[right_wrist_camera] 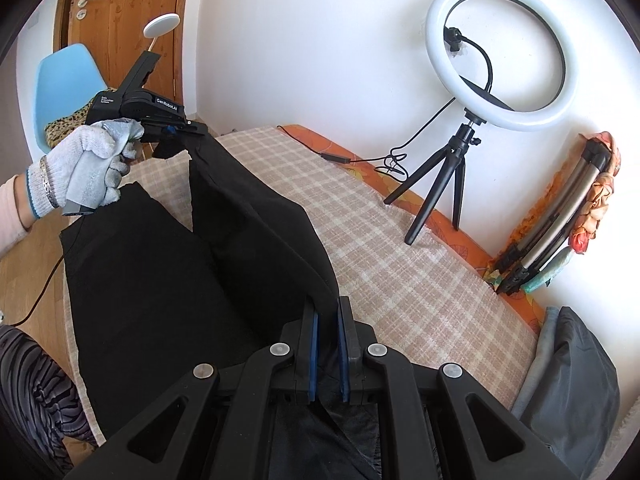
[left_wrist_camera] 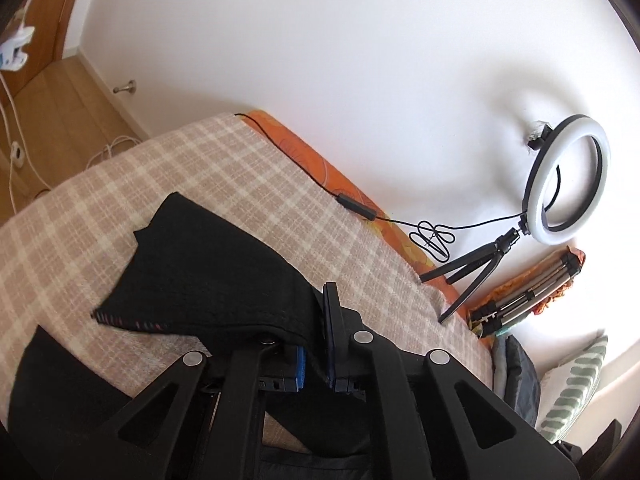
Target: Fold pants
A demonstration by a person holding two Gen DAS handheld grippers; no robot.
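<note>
Black pants lie partly lifted over a beige plaid blanket on a bed. My right gripper is shut on a raised fold of the pants, with black cloth pinched between its blue pads. A hand in a grey glove holds my left gripper at the upper left, clamping another edge of the pants in the air. In the left wrist view the left gripper is shut on the pants. The cloth drapes over its left finger and trails onto the blanket.
A ring light on a small tripod stands at the bed's far edge by the white wall, with its cable running along the orange sheet. A folded tripod, a grey cushion, a patterned pillow and a blue chair stand around the bed.
</note>
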